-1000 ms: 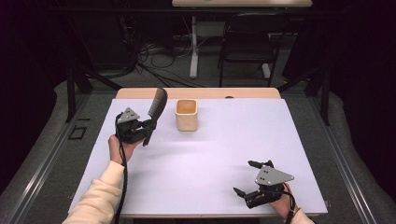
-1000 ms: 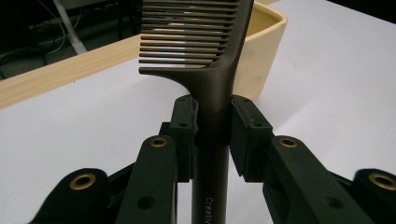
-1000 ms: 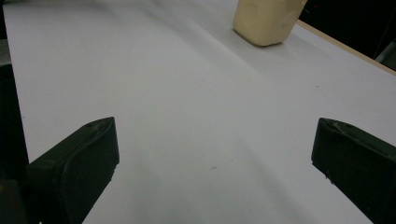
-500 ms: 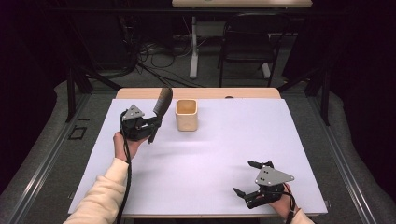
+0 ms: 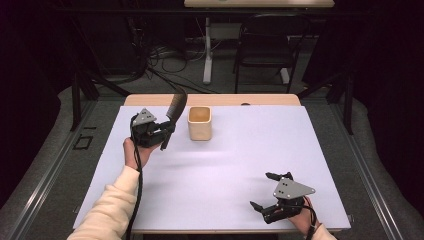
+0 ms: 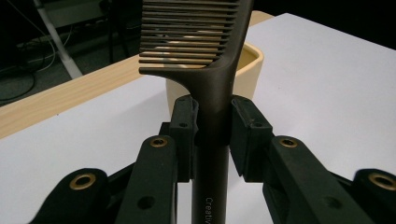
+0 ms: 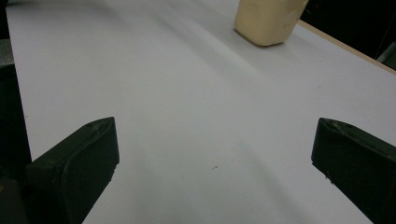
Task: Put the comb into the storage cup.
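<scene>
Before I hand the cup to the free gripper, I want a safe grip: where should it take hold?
Grip the cup by its rim, one jaw inside and one outside, coming from above. It stands upright with its mouth open, and the right gripper has its jaws open. The comb leans close on the cup's left.

Dim room beyond the white-topped table (image 5: 300,150): black chair (image 5: 262,47), floor cables (image 5: 160,65), perhaps dark curtains.

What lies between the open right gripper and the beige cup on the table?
Nothing: in the right gripper view, bare white table stretches from the right gripper to the beige cup.
</scene>
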Tool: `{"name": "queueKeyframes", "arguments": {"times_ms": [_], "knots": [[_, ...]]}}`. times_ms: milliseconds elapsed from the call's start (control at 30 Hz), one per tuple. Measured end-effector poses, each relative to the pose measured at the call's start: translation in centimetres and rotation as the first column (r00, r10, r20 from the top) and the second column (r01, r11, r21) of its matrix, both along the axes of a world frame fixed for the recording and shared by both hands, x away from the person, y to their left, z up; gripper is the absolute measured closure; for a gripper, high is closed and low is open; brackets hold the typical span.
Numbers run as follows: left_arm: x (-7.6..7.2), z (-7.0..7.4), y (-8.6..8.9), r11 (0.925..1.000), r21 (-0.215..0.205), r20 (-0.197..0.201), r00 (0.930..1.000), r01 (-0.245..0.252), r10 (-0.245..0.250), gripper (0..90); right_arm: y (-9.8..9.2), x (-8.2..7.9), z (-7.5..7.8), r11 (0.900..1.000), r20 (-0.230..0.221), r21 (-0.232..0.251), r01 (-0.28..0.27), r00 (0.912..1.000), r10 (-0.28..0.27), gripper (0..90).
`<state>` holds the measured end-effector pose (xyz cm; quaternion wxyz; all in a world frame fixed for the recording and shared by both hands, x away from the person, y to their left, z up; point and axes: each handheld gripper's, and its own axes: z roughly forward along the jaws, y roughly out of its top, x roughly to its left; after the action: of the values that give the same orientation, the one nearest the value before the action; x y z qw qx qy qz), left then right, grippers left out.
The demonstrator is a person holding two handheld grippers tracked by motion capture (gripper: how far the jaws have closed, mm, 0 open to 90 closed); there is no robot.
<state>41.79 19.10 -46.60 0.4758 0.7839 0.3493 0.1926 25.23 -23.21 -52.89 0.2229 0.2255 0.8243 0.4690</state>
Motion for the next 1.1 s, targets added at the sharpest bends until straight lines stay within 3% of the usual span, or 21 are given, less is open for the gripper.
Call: {"name": "queueKeyframes", "arguments": {"times_ms": [1100], "knots": [[1.3, 1.3, -1.7, 0.9996, -0.027, 0.020, 0.9998, 0.009, -0.008, 72.2, -0.1, -0.1, 0.0, 1.000, -0.002, 0.000, 0.000, 1.0000, 0.000, 0.2]]}}
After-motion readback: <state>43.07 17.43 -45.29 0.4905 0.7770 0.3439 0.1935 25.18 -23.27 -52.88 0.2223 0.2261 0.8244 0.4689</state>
